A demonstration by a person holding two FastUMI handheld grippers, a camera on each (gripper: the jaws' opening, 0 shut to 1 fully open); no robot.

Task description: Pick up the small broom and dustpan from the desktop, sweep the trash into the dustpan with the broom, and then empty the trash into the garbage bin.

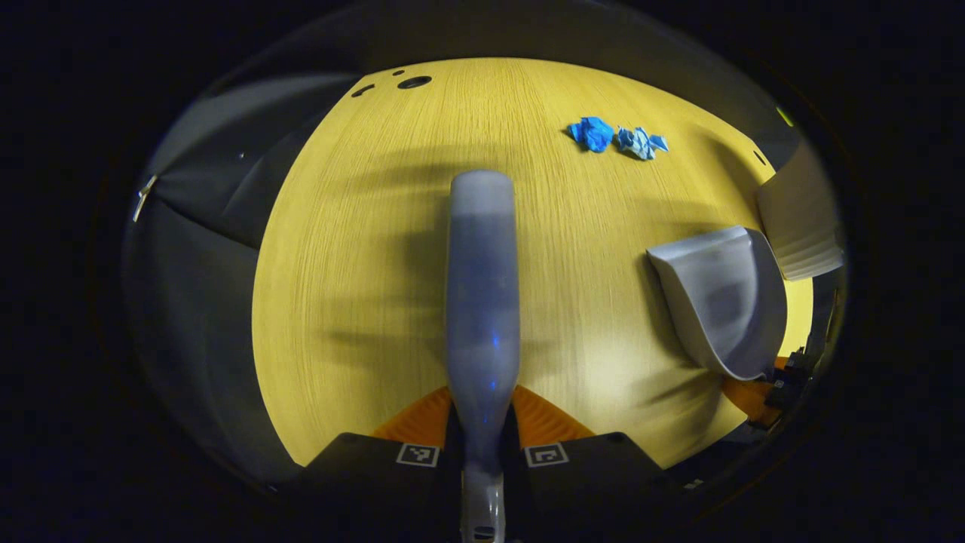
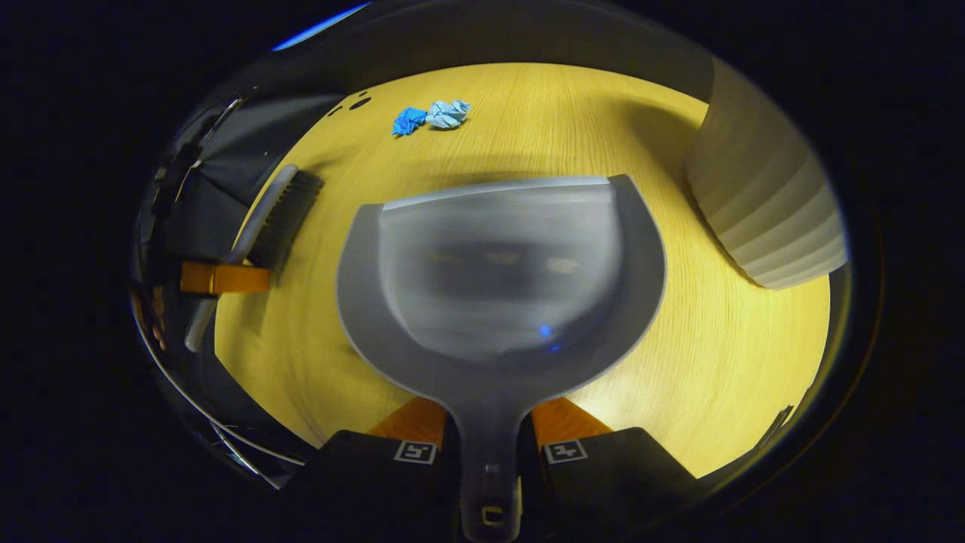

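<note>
My left gripper point(image 1: 482, 422) is shut on the handle of the small grey broom point(image 1: 482, 302), whose back runs straight ahead over the yellow wooden desktop point(image 1: 362, 286). My right gripper point(image 2: 488, 431) is shut on the handle of the grey dustpan point(image 2: 501, 271), held above the desktop point(image 2: 724, 347) with its mouth pointing away. In the right gripper view the broom point(image 2: 280, 215) shows dark bristles at the left, in the left gripper point(image 2: 222, 277). The dustpan point(image 1: 720, 298) lies at the right of the left gripper view. Two crumpled blue paper scraps point(image 1: 614, 137) point(image 2: 431, 117) lie at the far side.
A white ribbed garbage bin point(image 2: 761, 204) point(image 1: 799, 219) stands at the right side of the desktop. Small dark holes point(image 1: 413, 81) mark the far left of the desktop. Dark cloth hangs beyond the desk's left edge.
</note>
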